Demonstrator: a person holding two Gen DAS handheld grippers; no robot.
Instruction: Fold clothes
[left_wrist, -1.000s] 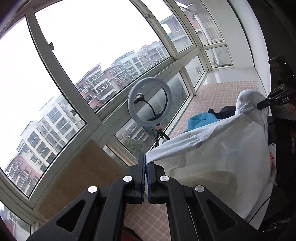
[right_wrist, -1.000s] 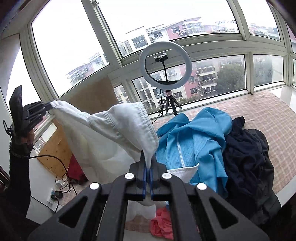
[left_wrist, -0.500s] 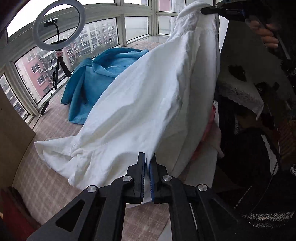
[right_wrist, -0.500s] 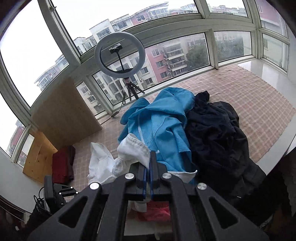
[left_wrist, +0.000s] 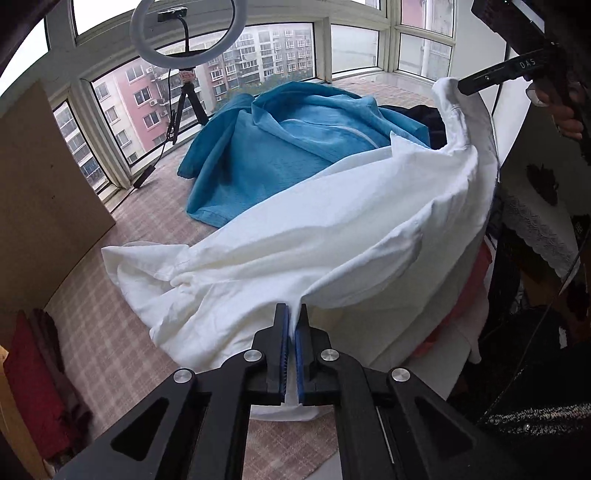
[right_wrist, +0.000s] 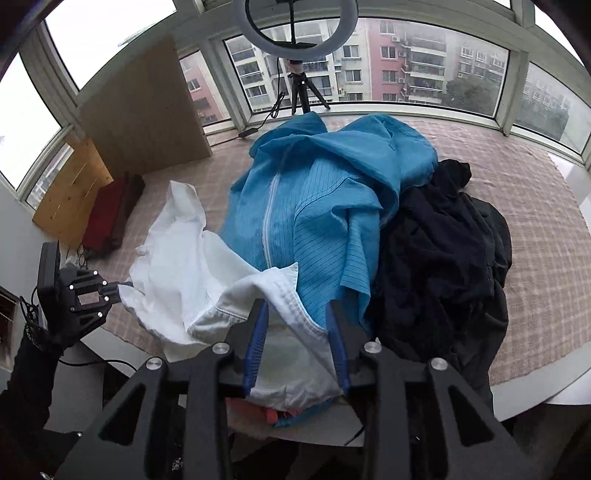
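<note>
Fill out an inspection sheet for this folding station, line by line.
Surface: checked cloth covers the table.
Job's things: white shirt half spread; blue jacket and black garment heaped behind.
Clutter: dark red folded cloth; pink cloth under the shirt.
Grippers: left gripper shut on the shirt's edge; right gripper open, collar lying between its fingers.
Cables: black lead from the ring light.
Surroundings: bay windows, wooden boards leaning at left.
</note>
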